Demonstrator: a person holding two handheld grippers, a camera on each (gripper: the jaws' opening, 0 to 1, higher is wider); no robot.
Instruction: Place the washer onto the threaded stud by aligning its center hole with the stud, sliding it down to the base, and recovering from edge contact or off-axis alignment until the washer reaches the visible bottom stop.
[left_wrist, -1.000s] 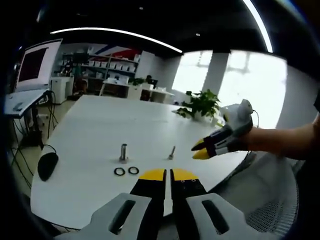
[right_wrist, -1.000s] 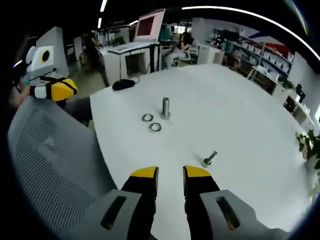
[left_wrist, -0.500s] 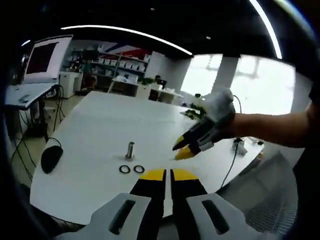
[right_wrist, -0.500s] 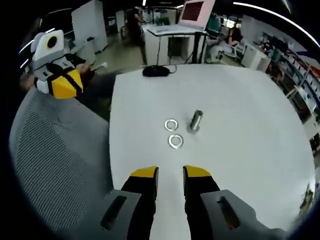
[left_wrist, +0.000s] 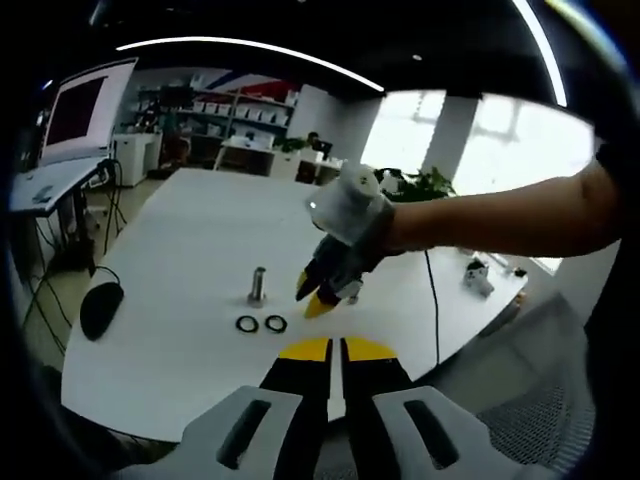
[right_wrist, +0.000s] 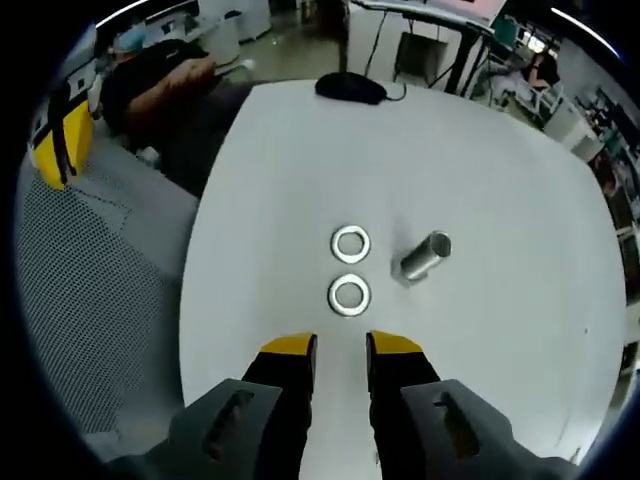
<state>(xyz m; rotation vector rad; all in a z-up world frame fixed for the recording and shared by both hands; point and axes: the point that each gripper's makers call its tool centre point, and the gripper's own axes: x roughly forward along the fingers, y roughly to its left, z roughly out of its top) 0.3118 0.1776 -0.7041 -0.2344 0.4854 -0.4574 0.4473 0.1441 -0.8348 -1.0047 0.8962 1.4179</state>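
Two metal washers (right_wrist: 350, 244) (right_wrist: 349, 295) lie flat side by side on the white table (right_wrist: 500, 150). A short silver stud (right_wrist: 425, 256) stands just beside them. My right gripper (right_wrist: 340, 350) hovers open right above the nearer washer, nothing between its fingers. In the left gripper view the washers (left_wrist: 247, 324) (left_wrist: 276, 323) lie in front of the stud (left_wrist: 257, 285), and the right gripper (left_wrist: 312, 295) points down just right of them. My left gripper (left_wrist: 336, 350) is shut and empty near the table's front edge.
A black mouse (right_wrist: 350, 88) with its cable lies at the table's far end. A grey mesh chair (right_wrist: 90, 300) stands along the table's left side. A second small bolt (left_wrist: 350, 292) shows partly behind the right gripper. A desk with a monitor (left_wrist: 80, 110) stands beyond.
The right gripper has swung across toward the stud and come down over the two washers, still open. The left gripper has barely moved and stays shut.
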